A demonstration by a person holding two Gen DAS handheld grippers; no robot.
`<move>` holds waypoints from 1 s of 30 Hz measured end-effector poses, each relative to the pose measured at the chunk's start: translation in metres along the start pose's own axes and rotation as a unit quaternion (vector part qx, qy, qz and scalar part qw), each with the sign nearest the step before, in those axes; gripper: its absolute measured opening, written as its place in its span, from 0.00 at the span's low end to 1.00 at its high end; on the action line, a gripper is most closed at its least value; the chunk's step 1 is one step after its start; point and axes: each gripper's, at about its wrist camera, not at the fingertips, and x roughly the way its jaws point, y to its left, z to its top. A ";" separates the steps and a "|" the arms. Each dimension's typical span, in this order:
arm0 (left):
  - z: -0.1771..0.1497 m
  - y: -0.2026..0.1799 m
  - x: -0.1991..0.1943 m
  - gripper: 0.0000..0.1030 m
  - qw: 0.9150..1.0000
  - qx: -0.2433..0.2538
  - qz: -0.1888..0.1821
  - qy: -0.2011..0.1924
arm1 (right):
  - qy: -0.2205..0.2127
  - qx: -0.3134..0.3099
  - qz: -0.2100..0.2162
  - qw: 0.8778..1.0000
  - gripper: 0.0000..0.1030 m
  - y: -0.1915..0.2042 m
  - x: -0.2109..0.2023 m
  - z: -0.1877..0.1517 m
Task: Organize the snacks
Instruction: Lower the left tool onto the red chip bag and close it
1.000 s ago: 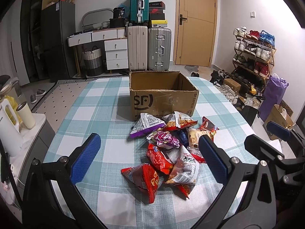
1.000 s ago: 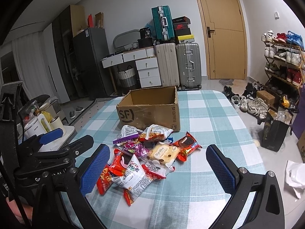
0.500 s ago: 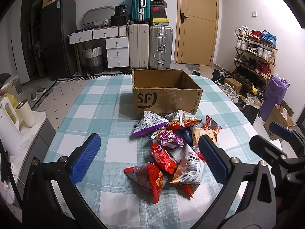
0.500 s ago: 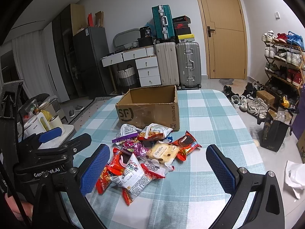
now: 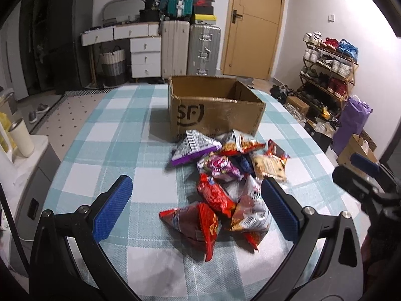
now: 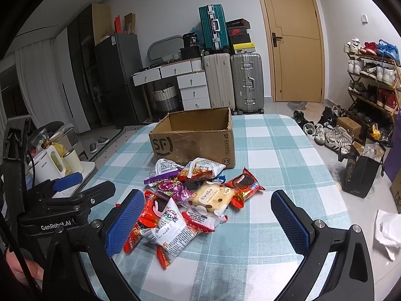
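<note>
A pile of snack packets (image 5: 225, 183) lies on the checked tablecloth in front of an open cardboard SF box (image 5: 215, 110); its visible inside looks empty. The nearest packet is a red triangular one (image 5: 195, 222). My left gripper (image 5: 198, 205) is open and empty, hovering over the near end of the pile. In the right wrist view the pile (image 6: 190, 200) and the box (image 6: 198, 138) show too. My right gripper (image 6: 208, 218) is open and empty, its left pad beside a white packet (image 6: 170, 228). The left gripper (image 6: 67, 195) shows at the left.
The table (image 5: 120, 135) has a teal and white checked cloth. A kettle and cup (image 6: 57, 163) stand on a side unit at the left. Suitcases (image 6: 233, 80), drawers and a door are behind; a shoe rack (image 6: 371, 80) and bags are at the right.
Both grippers have moved slightly forward toward the pile, so box and packets look a little nearer. Both stay open. No packet has moved.
</note>
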 end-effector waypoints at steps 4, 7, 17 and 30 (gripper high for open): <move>-0.013 0.011 0.008 0.99 1.000 0.002 -0.020 0.012 | 0.003 0.002 0.000 1.000 1.00 -0.003 0.005 -0.003; -0.021 0.017 0.013 0.99 0.999 0.000 -0.028 0.021 | 0.004 0.007 0.001 1.000 1.00 -0.005 0.009 -0.005; -0.038 0.024 0.041 0.99 0.998 -0.003 -0.037 0.052 | 0.020 0.012 0.005 1.000 1.00 -0.007 0.025 -0.014; -0.042 0.036 0.089 0.99 0.995 -0.021 -0.049 0.089 | 0.039 0.028 0.005 0.999 1.00 -0.021 0.049 -0.023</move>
